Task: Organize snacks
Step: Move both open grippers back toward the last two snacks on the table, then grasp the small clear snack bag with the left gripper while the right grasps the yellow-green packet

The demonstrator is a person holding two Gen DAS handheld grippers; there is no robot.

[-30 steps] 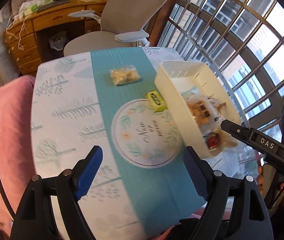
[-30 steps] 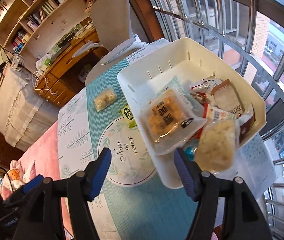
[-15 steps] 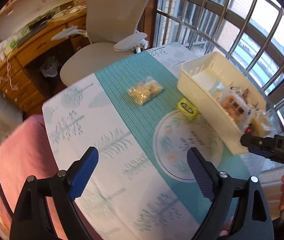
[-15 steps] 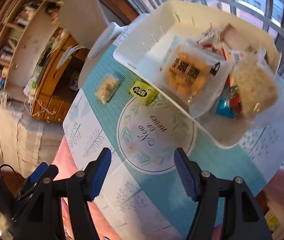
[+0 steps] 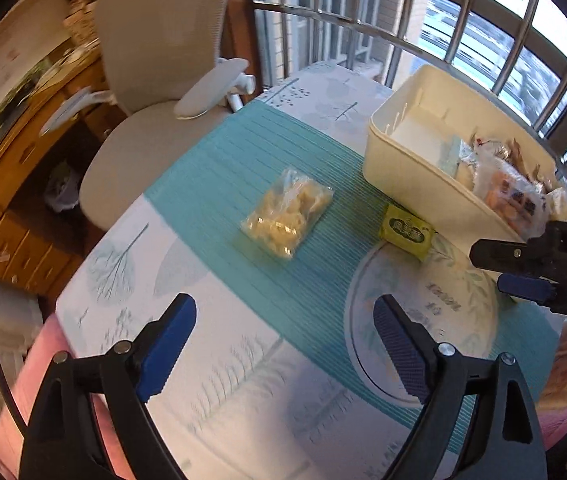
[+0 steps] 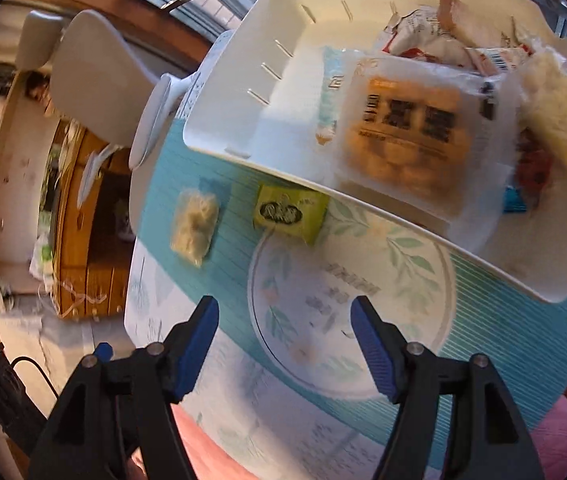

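Both wrist views look down over tabletop (image 5: 219,352) from near edge; shared: basket (image 5: 415,168) (image 6: 243,92), yellow packet (image 5: 405,232) (image 6: 289,212).

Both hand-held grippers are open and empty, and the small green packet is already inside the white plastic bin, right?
Not quite. The small green packet lies on the tablecloth beside the white plastic bin, as the left wrist view shows. Both the left hand-held gripper and right hand-held gripper are open and empty.

Right tool (image 5: 523,276) cut off at frame edge — basket (image 6: 243,92) snacks blurred.

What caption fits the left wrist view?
Open left gripper above tablecloth, facing clear snack bag, green packet and filled bin.
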